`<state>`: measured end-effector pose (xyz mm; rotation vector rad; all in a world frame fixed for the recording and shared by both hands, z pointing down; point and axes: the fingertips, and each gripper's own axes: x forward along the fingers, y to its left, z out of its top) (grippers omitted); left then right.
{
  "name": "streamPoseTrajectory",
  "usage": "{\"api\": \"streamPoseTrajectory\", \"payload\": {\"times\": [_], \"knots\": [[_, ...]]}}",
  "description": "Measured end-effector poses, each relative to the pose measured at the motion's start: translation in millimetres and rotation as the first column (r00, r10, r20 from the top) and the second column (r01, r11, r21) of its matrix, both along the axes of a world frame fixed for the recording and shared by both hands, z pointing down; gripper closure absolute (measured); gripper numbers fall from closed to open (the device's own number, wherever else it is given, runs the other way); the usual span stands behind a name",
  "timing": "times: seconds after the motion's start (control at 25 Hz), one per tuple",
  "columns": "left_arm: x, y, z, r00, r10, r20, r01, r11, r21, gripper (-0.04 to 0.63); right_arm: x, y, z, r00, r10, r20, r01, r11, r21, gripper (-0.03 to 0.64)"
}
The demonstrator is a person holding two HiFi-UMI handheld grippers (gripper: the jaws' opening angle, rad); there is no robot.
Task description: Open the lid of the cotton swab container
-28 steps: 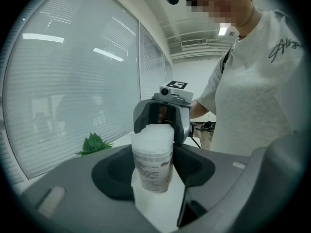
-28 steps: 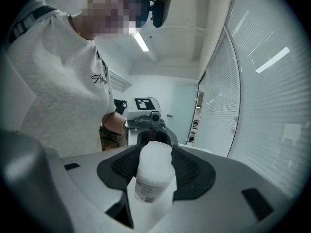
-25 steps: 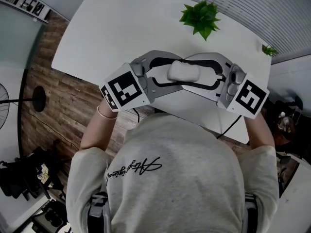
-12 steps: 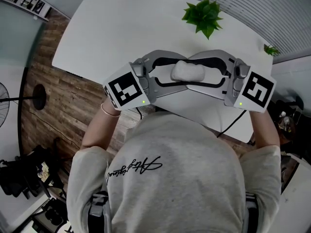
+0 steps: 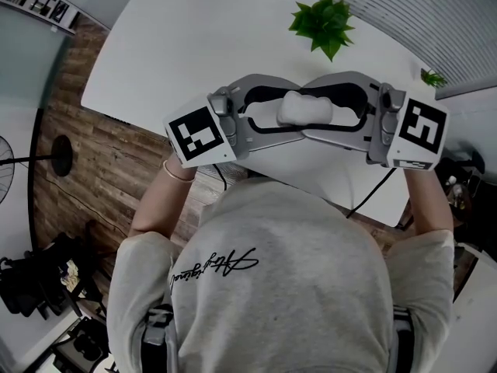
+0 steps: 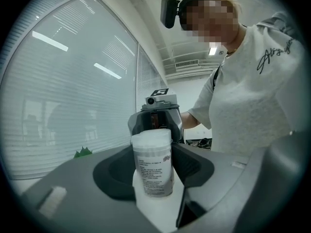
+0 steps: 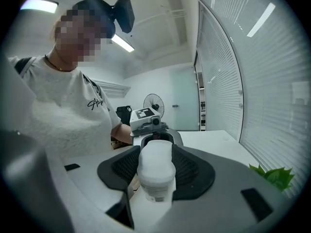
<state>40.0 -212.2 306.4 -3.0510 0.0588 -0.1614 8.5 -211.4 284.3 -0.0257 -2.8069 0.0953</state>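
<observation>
A white cotton swab container (image 5: 305,107) lies level in the air over the white table (image 5: 194,45), held from both ends. My left gripper (image 5: 289,113) comes in from the left and my right gripper (image 5: 322,109) from the right, nose to nose. In the left gripper view the printed container (image 6: 153,164) stands between the dark pads (image 6: 192,166), its plain white end farthest away. The right gripper view shows that container (image 7: 155,171) wedged between the ribbed pads (image 7: 192,171). Both grippers are shut on it. No gap shows at the lid.
A green potted plant (image 5: 324,23) stands at the table's far side, and a smaller one (image 5: 432,78) sits at the right edge. A black cable (image 5: 373,195) hangs off the near edge. Wood floor and a fan (image 5: 31,162) lie to the left.
Both grippers have risen a little and shifted away from the body with the container still between them. The right gripper has swung slightly outward to the right.
</observation>
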Motion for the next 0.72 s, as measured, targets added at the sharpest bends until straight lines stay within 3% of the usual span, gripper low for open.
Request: {"api": "streamPoseTrajectory", "payload": {"times": [0.12,0.2,0.32,0.36,0.52,0.72], "knots": [[0.3,-1.7,-4.9,0.999,0.006,-0.035,-0.007,0.999,-0.031,0.376,0.4,-3.0,-2.8,1.000,0.004,-0.006,-0.004,0.999,-0.036,0.413],[0.4,-4.6,-4.2,1.000,0.009,-0.020,-0.009,1.000,-0.016,0.376,1.1,-6.6,-5.1,1.000,0.014,-0.005,-0.014,0.998,-0.068,0.413],[7.1,-3.8,4.3,0.996,0.002,0.087,-0.016,0.987,0.159,0.394,2.5,-11.6,-12.7,0.997,0.044,0.064,-0.026,0.967,-0.252,0.414],[10.0,-3.2,2.5,0.997,0.010,0.083,-0.025,0.984,0.177,0.393,2.2,-12.4,-14.8,0.996,0.050,0.079,-0.027,0.963,-0.269,0.413],[8.7,-4.8,-2.0,0.999,0.029,0.046,-0.033,0.996,0.086,0.388,0.9,-14.8,-17.3,0.995,0.060,0.078,-0.041,0.974,-0.223,0.411],[7.1,-5.3,6.3,0.997,0.014,0.080,-0.017,0.999,0.041,0.386,0.3,-14.4,-11.6,0.990,0.072,0.117,-0.048,0.980,-0.194,0.410]]}}
